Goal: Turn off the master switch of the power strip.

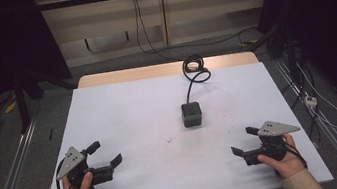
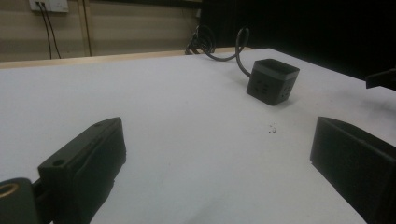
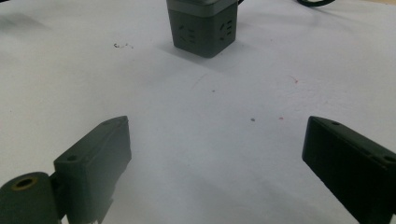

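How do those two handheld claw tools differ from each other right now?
The left gripper sits at the table's near left, its jaws pointing right; the right gripper sits at the near right, jaws pointing left. The right one lies nearer the black socket cube. Both are black, hand-held, with jaws wide open and nothing between them.

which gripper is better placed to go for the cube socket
Right, probably. The cube socket sits right of the table's middle, nearer the right gripper, whose open jaws face it. The left gripper, also open, lies farther off.
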`<state>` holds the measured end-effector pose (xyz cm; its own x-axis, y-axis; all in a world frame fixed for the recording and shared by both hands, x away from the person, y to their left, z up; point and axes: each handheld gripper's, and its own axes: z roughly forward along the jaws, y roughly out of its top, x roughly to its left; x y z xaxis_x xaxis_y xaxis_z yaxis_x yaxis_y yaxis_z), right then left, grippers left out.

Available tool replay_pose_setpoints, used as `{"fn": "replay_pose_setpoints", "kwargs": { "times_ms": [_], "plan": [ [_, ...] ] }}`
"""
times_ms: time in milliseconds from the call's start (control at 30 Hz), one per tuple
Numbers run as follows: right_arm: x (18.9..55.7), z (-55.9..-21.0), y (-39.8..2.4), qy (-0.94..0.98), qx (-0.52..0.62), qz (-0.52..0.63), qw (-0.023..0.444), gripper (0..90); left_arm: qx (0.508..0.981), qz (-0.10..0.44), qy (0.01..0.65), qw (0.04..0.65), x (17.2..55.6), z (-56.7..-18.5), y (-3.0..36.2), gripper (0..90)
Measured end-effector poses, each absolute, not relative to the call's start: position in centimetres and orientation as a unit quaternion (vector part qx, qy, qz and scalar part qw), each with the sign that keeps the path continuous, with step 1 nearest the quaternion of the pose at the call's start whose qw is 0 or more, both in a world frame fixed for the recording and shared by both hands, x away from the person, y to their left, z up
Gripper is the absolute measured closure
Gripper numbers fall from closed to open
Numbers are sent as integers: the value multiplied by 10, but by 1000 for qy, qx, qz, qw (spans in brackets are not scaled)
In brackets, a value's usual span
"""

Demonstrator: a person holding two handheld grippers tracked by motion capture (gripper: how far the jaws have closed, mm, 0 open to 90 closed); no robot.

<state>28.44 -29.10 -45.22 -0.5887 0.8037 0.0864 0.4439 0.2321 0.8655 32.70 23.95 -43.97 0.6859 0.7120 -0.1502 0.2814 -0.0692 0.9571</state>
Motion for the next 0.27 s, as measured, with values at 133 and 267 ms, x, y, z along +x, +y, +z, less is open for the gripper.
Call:
{"fn": "replay_pose_setpoints", "kwargs": {
  "times_ms": [133, 267],
  "plan": [
    [285, -452, -290, 762, 409, 463, 192, 79, 708, 186, 351, 584, 327, -440, 241, 31],
    [288, -451, -288, 767, 409, 454, 196, 79, 707, 187, 355, 583, 327, -440, 241, 31]
  ]
}}
